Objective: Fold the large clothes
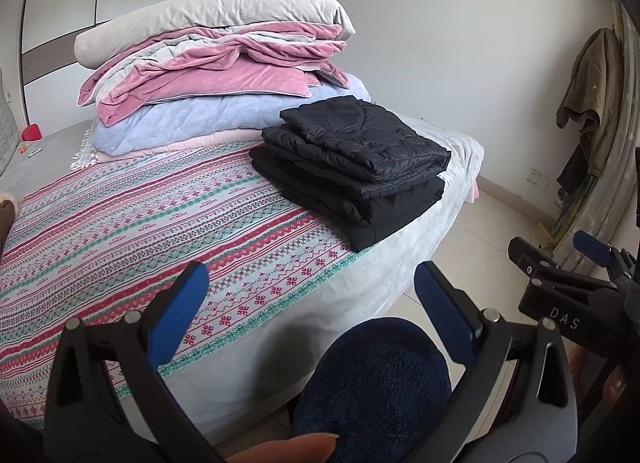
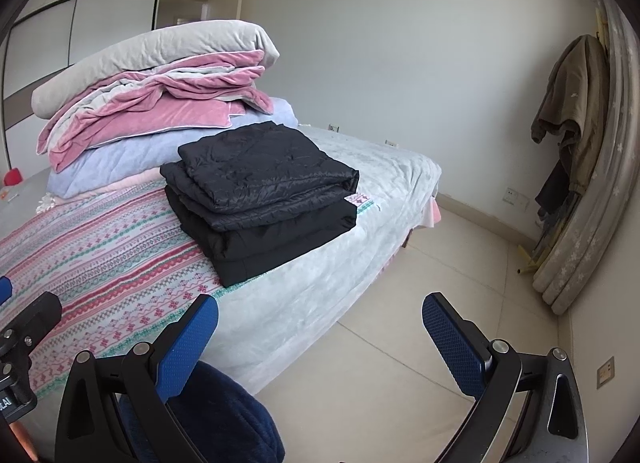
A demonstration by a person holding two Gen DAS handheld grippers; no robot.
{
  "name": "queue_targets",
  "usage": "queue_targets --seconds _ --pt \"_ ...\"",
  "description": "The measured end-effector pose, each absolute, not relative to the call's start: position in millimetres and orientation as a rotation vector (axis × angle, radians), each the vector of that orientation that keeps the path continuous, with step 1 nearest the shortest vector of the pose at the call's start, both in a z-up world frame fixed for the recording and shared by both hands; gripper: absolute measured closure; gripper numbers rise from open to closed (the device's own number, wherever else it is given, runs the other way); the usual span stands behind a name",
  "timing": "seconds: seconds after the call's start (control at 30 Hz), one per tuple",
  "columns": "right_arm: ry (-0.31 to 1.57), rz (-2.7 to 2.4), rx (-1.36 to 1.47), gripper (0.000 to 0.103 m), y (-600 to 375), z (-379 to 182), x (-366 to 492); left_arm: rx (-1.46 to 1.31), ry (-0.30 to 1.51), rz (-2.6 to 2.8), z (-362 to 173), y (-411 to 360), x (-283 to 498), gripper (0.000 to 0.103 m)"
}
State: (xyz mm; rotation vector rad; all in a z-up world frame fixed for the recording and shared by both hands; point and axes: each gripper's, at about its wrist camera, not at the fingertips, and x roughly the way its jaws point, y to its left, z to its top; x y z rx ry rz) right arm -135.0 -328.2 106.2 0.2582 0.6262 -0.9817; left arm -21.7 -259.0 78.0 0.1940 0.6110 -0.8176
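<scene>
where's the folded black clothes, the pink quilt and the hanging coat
folded black clothes (image 2: 260, 179), right wrist view, top fold of the stack
pink quilt (image 1: 208, 79), left wrist view, its front folds
hanging coat (image 2: 568, 103), right wrist view, upper body of the coat

Both grippers have black frames and blue, finely dotted pads (image 1: 178, 311) (image 2: 452, 339). Ahead of the left fingers, the spread (image 1: 120, 231) runs in pink, red and teal bands of small diamonds and flowers on white. Beyond the right fingertips the clothes (image 2: 260, 191) are plain black, the top layer faintly shiny. Farther off, the pile (image 2: 152, 103) goes grey, pink, pale blue, pale pink from the top down. Between the left fingers, a fleece (image 1: 376, 391) is navy. The sheet (image 2: 304, 287) is pale grey.
</scene>
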Motion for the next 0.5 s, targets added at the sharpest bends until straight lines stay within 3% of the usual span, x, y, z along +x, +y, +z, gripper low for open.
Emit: queue_targets --seconds 0.5 --pt "0.632 -0.982 0.266 0.000 -328.7 102.6 -136.6 0.191 0.593 -0.839 80.3 -259.5 -25.6 0.001"
